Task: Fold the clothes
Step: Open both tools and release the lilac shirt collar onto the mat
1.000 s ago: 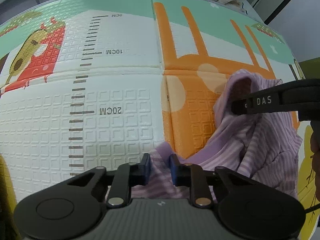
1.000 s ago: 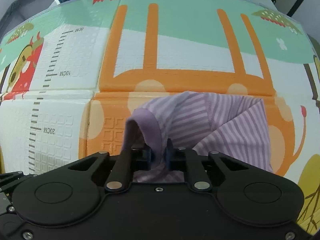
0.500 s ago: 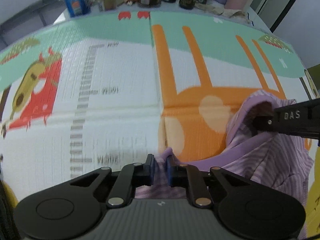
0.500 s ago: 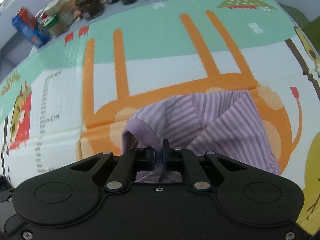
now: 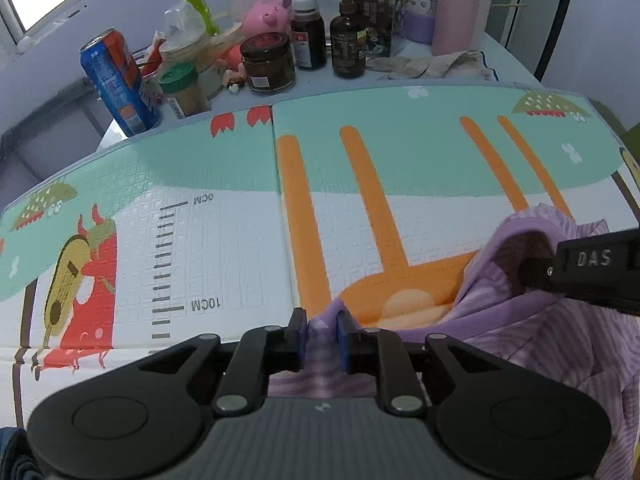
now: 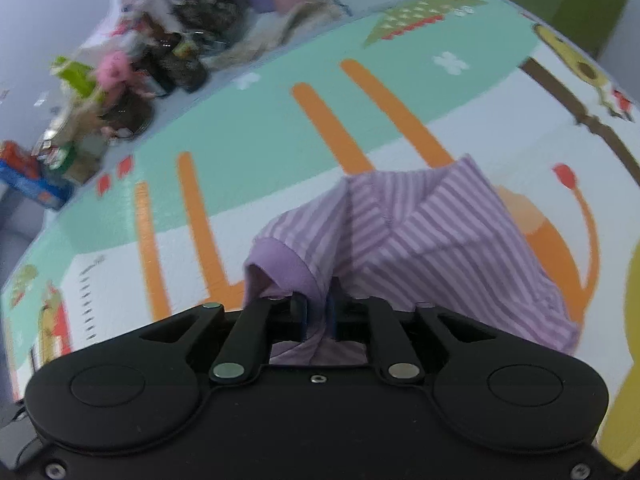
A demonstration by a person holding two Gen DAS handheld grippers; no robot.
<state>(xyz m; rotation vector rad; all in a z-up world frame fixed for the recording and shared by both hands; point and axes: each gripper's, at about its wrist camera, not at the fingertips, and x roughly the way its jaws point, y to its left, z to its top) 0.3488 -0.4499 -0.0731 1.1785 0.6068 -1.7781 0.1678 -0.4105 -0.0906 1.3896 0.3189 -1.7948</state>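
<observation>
Garment point(image 6: 420, 232) – purple striped – hangs bunched over the play mat point(image 5: 224, 240), lifted at two spots. Left gripper point(image 5: 322, 334) pinches its edge w/ jaws easing apart; right gripper point(image 6: 317, 312) likewise, opening, cloth btwn the pads.

Garment point(image 5: 532, 332) lies on the mat's point(image 5: 224, 240) right part; bottles point(image 5: 348, 40) stand behind the mat.

We see one garment point(image 6: 432, 240): lilac with fine white stripes and a plain purple band point(image 6: 280, 264) at one edge. It is bunched, lifted at its near edge, its far part draped on the mat.
</observation>
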